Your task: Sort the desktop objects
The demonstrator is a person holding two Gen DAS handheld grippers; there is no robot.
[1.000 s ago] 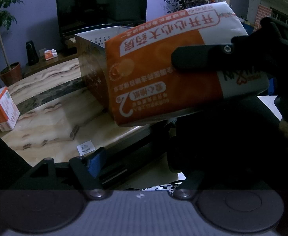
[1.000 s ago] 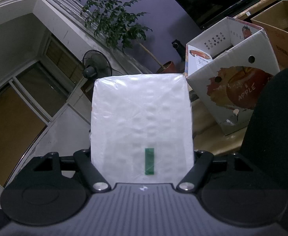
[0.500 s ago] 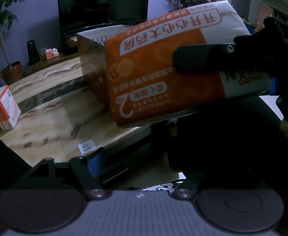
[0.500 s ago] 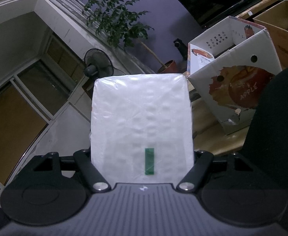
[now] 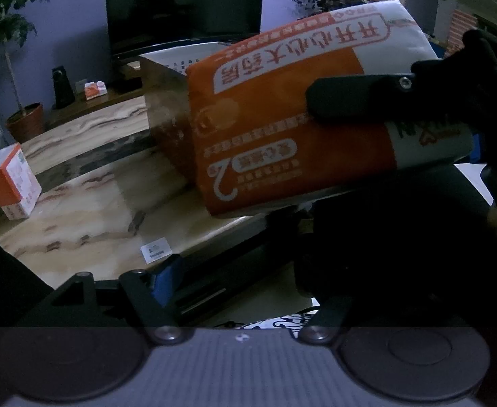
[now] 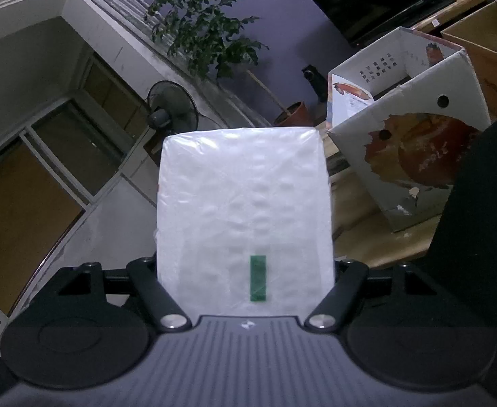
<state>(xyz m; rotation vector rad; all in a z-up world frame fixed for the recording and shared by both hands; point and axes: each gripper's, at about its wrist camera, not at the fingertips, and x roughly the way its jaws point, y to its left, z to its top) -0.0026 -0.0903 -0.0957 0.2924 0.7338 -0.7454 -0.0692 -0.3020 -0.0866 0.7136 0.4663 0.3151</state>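
Observation:
My right gripper (image 6: 245, 237) is shut on an orange and white tissue pack (image 6: 243, 210), whose white underside fills the right wrist view. The left wrist view shows the same pack (image 5: 282, 135) from the side, held in the air in front of a white apple carton (image 5: 167, 118), with a right gripper finger (image 5: 353, 98) across it. The carton (image 6: 407, 142) stands open-topped on the marble table (image 5: 78, 210). My left gripper (image 5: 241, 271) is open and empty, low near the table's front edge.
A small orange and white box (image 5: 11, 179) stands on the table at the left. A white label (image 5: 155, 249) lies near the front edge. A brown cardboard box (image 6: 485, 54) stands behind the carton. A television, plants and a fan are in the background.
The tissue pack has shifted slightly up and to the right in the left wrist view. The carton has drifted a little in the right wrist view. Both grips are unchanged.

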